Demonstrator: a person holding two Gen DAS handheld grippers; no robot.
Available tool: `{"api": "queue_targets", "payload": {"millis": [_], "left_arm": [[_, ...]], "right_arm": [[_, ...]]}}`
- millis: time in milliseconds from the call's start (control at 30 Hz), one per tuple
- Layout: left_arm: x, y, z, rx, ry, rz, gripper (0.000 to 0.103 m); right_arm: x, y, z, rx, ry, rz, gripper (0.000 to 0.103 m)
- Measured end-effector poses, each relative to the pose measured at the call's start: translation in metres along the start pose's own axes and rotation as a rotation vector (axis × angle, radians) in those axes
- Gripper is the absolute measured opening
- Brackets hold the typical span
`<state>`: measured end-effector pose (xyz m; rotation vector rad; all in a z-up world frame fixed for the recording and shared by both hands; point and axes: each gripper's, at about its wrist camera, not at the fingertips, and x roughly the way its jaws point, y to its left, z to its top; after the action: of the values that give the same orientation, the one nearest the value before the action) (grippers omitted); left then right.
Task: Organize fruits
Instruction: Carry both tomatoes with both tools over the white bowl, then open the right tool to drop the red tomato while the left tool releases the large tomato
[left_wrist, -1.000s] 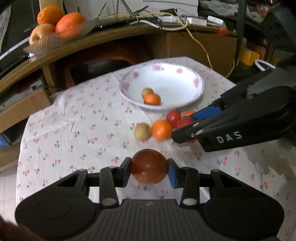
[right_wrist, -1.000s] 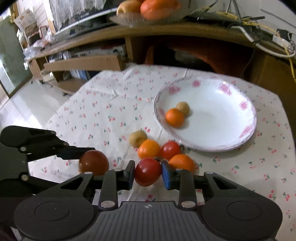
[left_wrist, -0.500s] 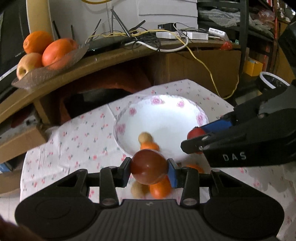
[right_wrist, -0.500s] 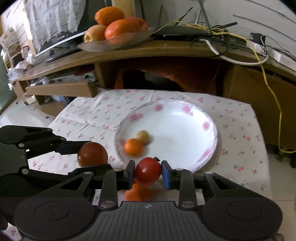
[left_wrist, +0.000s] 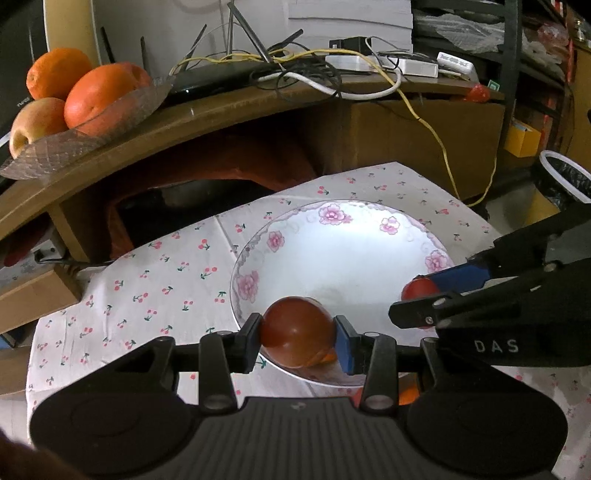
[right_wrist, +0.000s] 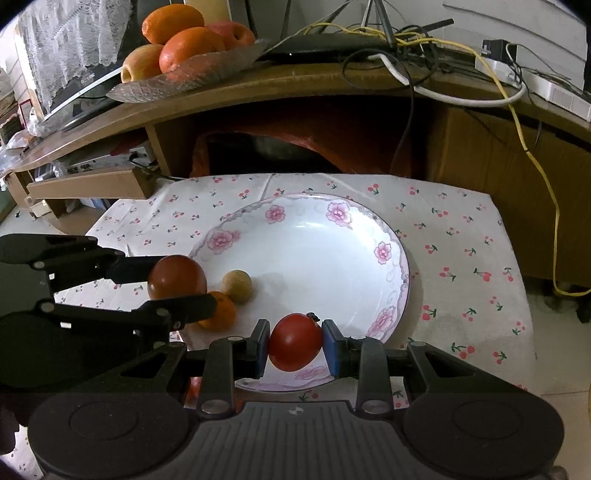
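Note:
A white bowl with pink flowers (left_wrist: 275, 240) (right_wrist: 384, 253) stands on the cherry-print tablecloth. My left gripper (left_wrist: 297, 334) is shut on a dark red tomato (left_wrist: 295, 328) above the bowl's near left rim; it also shows in the right wrist view (right_wrist: 176, 277). My right gripper (right_wrist: 295, 345) is shut on a brighter red tomato (right_wrist: 294, 341) above the bowl's near rim; it also shows in the left wrist view (left_wrist: 419, 288). Inside the bowl lie a small orange (right_wrist: 221, 312) and a small tan fruit (right_wrist: 239, 281).
A curved wooden shelf (left_wrist: 207, 114) rises behind the table, with a glass dish of oranges and apples (left_wrist: 74, 96) (right_wrist: 184, 48) and tangled cables (left_wrist: 295, 74). An orange fruit (left_wrist: 408, 395) peeks out under my left gripper. A bin (left_wrist: 565, 181) stands right.
Both grippers have risen and moved forward with their tomatoes, from over the loose fruit on the cloth to above the bowl's near rim.

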<state>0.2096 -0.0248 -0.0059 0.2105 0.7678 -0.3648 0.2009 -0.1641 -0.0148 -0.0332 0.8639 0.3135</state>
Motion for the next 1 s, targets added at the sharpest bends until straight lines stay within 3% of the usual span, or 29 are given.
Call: {"api": "queue_targets", "payload": {"millis": [1000], "left_arm": [[0.02, 0.01, 0.015, -0.065, -0.013, -0.017, 0.047]], "right_arm": [[0.018, -0.009, 0.01, 0.015, -0.001, -0.055, 0.035]]}}
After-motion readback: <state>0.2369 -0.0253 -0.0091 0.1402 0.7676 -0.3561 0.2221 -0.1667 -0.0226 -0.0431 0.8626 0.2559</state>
